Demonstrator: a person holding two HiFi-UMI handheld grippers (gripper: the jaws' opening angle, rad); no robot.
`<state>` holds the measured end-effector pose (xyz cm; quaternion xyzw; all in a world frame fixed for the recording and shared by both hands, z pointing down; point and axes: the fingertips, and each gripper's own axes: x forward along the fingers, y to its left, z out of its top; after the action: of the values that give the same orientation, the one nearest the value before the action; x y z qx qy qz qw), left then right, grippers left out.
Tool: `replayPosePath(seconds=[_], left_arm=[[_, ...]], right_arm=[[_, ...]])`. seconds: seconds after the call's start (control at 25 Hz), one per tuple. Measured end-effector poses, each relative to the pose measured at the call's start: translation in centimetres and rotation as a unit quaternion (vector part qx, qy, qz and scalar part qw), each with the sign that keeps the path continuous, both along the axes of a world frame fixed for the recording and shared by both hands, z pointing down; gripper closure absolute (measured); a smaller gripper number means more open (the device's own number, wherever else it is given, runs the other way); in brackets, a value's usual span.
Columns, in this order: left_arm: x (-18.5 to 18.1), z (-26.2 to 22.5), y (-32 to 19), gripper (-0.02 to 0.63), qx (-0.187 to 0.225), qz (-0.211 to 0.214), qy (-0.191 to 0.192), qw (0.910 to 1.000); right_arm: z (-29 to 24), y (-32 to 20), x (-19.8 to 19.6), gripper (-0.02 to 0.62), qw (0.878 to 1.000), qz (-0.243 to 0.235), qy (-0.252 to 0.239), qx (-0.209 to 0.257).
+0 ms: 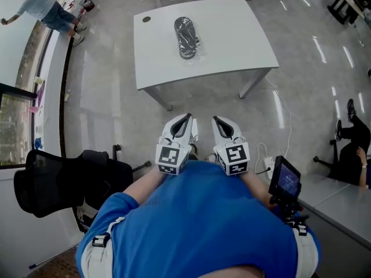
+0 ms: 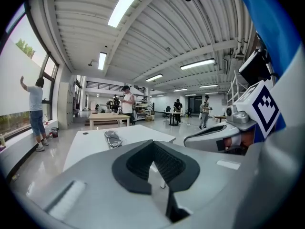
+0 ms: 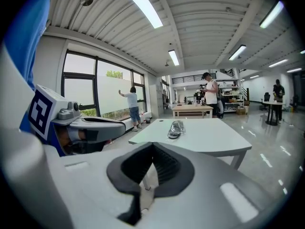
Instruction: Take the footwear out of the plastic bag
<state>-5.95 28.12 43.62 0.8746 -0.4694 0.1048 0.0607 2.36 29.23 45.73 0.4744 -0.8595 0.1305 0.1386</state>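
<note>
A dark shoe in a clear plastic bag lies on the white table, toward its far side. The same bagged shoe shows small in the left gripper view, and as the bagged shoe in the right gripper view. My left gripper and right gripper are held side by side close to my chest, well short of the table, over the floor. Both are shut with nothing between the jaws. In each gripper view the other gripper appears alongside: the right gripper and the left gripper.
A black office chair stands at my left. A small screen on a stand and a grey desk are at my right. A seated person is far right, and a person stands by the window at top left.
</note>
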Motion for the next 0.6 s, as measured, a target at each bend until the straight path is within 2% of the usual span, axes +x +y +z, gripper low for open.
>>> replayPosePath(seconds=[0.24, 0.48, 0.6], left_arm=[[-1.0, 0.0, -4.8, 0.600, 0.000, 0.004, 0.009, 1.0000], [-4.0, 2.1, -12.2, 0.600, 0.003, 0.010, 0.014, 0.9998], [-4.9, 1.7, -13.8, 0.600, 0.004, 0.016, 0.015, 0.9998]], right_arm=[[0.0, -4.6, -1.3, 0.594, 1.000, 0.004, 0.003, -0.005], [2.8, -11.8, -4.3, 0.594, 1.000, 0.007, 0.006, -0.014], [2.5, -13.7, -5.1, 0.594, 1.000, 0.015, 0.003, -0.016]])
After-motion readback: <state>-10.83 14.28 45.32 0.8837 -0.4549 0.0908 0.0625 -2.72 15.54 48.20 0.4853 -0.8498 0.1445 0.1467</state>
